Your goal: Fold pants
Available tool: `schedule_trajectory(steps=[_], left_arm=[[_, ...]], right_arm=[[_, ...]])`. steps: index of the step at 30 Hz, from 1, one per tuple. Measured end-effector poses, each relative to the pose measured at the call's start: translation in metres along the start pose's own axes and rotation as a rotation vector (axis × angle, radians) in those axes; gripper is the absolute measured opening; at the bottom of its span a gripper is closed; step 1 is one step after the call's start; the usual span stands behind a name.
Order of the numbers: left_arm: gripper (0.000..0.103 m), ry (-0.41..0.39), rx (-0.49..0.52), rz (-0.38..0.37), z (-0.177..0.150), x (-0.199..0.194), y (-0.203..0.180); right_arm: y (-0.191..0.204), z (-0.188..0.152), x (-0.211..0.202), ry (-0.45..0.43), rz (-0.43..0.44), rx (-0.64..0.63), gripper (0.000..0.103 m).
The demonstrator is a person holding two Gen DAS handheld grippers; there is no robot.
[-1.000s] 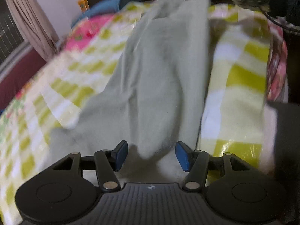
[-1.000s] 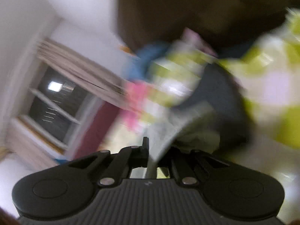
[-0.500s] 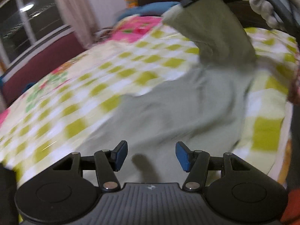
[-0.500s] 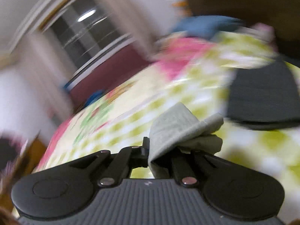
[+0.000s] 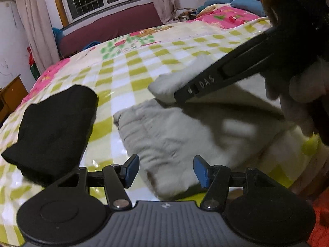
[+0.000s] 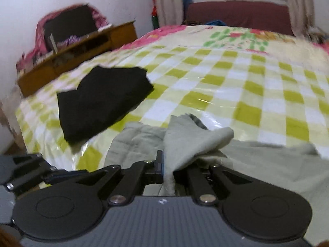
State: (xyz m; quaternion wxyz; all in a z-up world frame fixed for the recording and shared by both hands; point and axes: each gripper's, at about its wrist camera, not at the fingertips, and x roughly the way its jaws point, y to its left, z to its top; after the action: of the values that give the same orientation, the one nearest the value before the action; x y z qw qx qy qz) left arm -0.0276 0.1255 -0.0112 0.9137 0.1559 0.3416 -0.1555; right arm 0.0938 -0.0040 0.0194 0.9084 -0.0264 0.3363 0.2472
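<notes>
Pale grey-green pants (image 5: 170,135) lie on the checked bedspread (image 5: 127,70), their gathered waistband toward the left. In the left wrist view my left gripper (image 5: 165,170) stands open just above the near edge of the pants, nothing between its blue pads. My right gripper (image 6: 167,170) is shut on a bunched fold of the pants (image 6: 191,142) and holds that end lifted over the rest of the garment. From the left wrist view the right gripper's black finger (image 5: 222,76) reaches in from the upper right with the raised cloth under it.
A folded black garment (image 5: 53,131) lies on the bed left of the pants, also seen as the black garment (image 6: 102,100). A wooden desk (image 6: 78,55) stands beyond the bed's left edge. A dark red window seat (image 5: 107,28) and curtains lie behind.
Both views have swung round toward the window side of the room. The right gripper has carried the gripped end of the pants across, over the waistband part; the left gripper stays open.
</notes>
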Motion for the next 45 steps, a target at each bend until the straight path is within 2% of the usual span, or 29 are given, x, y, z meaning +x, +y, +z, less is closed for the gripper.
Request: schedule_trajectory(steps=[4, 7, 10, 11, 14, 21, 25, 29, 32, 35, 37, 39, 42, 43, 45], left_arm=[[0.072, -0.008, -0.026, -0.012, -0.008, -0.003, 0.007], [0.072, -0.006, -0.057, -0.008, -0.014, -0.003, 0.015], [0.072, 0.006, -0.078, 0.005, -0.020, -0.005, 0.020], [0.072, 0.012, -0.081, 0.008, -0.022, -0.006, 0.021], [0.072, 0.033, -0.087, 0.012, -0.028, -0.007, 0.023], [0.072, 0.038, -0.079, 0.032, -0.031, -0.016, 0.025], [0.072, 0.046, -0.059, 0.062, -0.031, -0.024, 0.028], [0.072, 0.024, -0.031, 0.091, -0.025, -0.040, 0.032], [0.072, -0.024, -0.010, 0.106, -0.010, -0.047, 0.029], [0.075, -0.101, -0.007, 0.074, 0.013, -0.046, 0.020], [0.079, -0.135, -0.005, 0.037, 0.029, -0.035, 0.009], [0.080, -0.133, -0.001, -0.017, 0.043, -0.012, -0.004], [0.080, -0.081, 0.006, -0.067, 0.056, 0.023, -0.021], [0.080, -0.055, 0.015, -0.080, 0.058, 0.035, -0.026], [0.079, 0.001, 0.040, -0.092, 0.061, 0.053, -0.036]], right_arm=[[0.028, 0.008, 0.007, -0.022, -0.019, -0.135, 0.004], [0.056, -0.006, 0.026, -0.006, -0.074, -0.332, 0.005], [0.075, -0.021, 0.036, 0.035, -0.074, -0.462, 0.011], [0.079, -0.025, 0.035, 0.025, -0.065, -0.489, 0.012], [0.087, -0.030, 0.031, -0.008, -0.059, -0.545, 0.018], [0.089, -0.035, 0.019, -0.017, 0.018, -0.560, 0.026], [0.069, -0.030, -0.006, -0.027, 0.045, -0.462, 0.033], [0.022, -0.025, -0.038, -0.024, -0.012, -0.288, 0.036], [-0.030, -0.029, -0.064, -0.034, -0.167, -0.181, 0.036], [-0.090, -0.037, -0.083, -0.026, -0.367, -0.059, 0.038], [-0.136, -0.045, -0.089, -0.001, -0.403, 0.086, 0.042], [-0.178, -0.057, -0.088, 0.027, -0.382, 0.248, 0.043], [-0.224, -0.080, -0.079, 0.077, -0.211, 0.514, 0.045], [-0.233, -0.087, -0.074, 0.092, -0.146, 0.559, 0.049], [-0.238, -0.093, -0.068, 0.105, -0.089, 0.533, 0.052]])
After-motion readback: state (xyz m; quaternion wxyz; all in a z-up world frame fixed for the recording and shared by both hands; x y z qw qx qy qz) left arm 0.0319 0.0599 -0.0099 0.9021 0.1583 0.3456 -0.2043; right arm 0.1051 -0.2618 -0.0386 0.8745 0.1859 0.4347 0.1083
